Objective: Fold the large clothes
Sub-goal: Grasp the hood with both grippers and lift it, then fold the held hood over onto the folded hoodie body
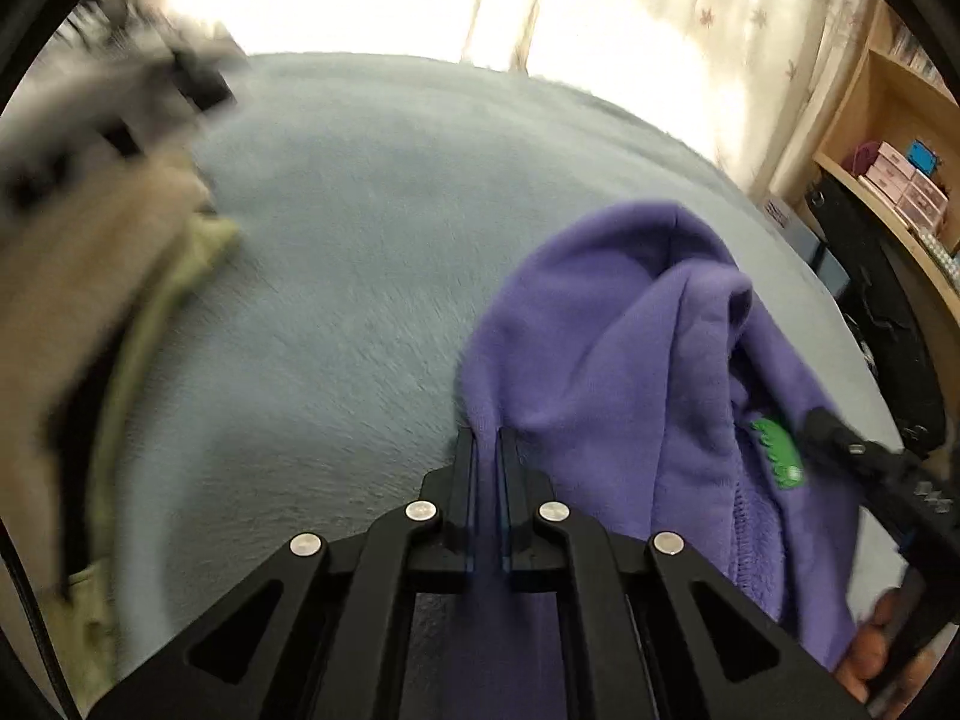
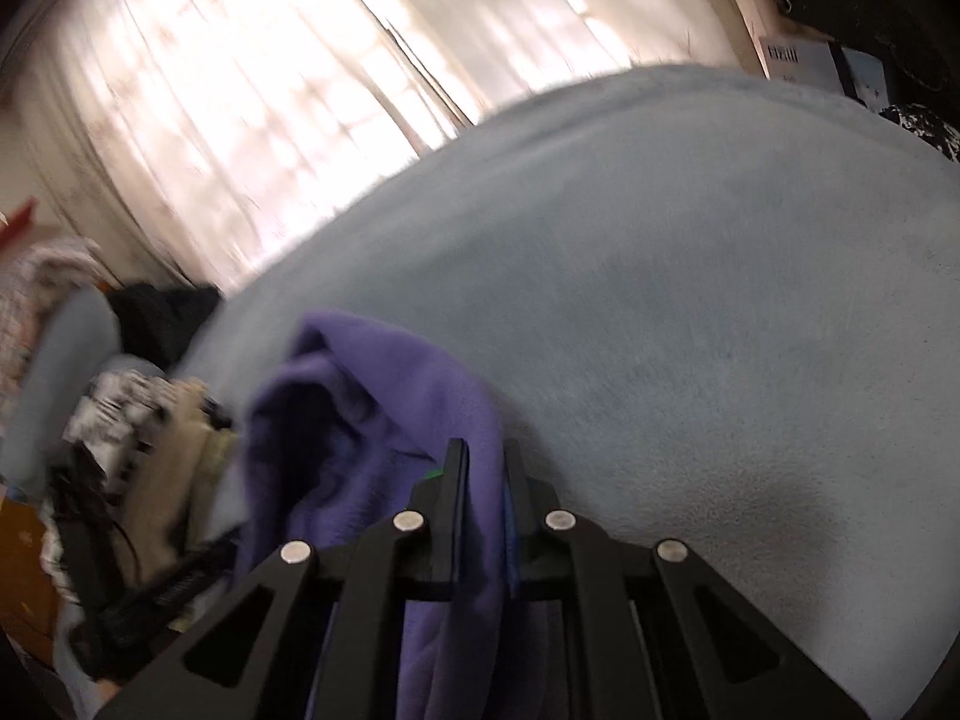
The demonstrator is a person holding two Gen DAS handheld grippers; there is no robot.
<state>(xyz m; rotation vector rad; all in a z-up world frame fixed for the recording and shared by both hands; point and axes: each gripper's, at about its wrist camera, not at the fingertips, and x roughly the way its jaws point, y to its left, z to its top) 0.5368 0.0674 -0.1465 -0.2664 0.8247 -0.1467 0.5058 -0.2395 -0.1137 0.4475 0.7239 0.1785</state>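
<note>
Where the light comes through the curtains (image 1: 630, 30) at the top of both views, a pale blue blanket (image 1: 372, 228) fills the middle of each frame. In the left view a wooden shelf (image 1: 870, 138) with small boxes stands at the upper right, and a blurred heap of clothes (image 1: 90, 210) lies along the left edge; the right view shows the same heap (image 2: 150, 420) at its lower left.

The left gripper (image 1: 486, 438) sits at the bottom centre of its frame, jaws pinched together on a fold of the purple hoodie (image 1: 612, 330), which bunches up to the right above the blanket. The right gripper (image 2: 483, 450), also low and centre in its own frame, is clamped on another part of the hoodie (image 2: 384, 408), the cloth hanging leftward. In the left view a hand (image 1: 876, 660) shows at the lower right, behind the hoodie.
</note>
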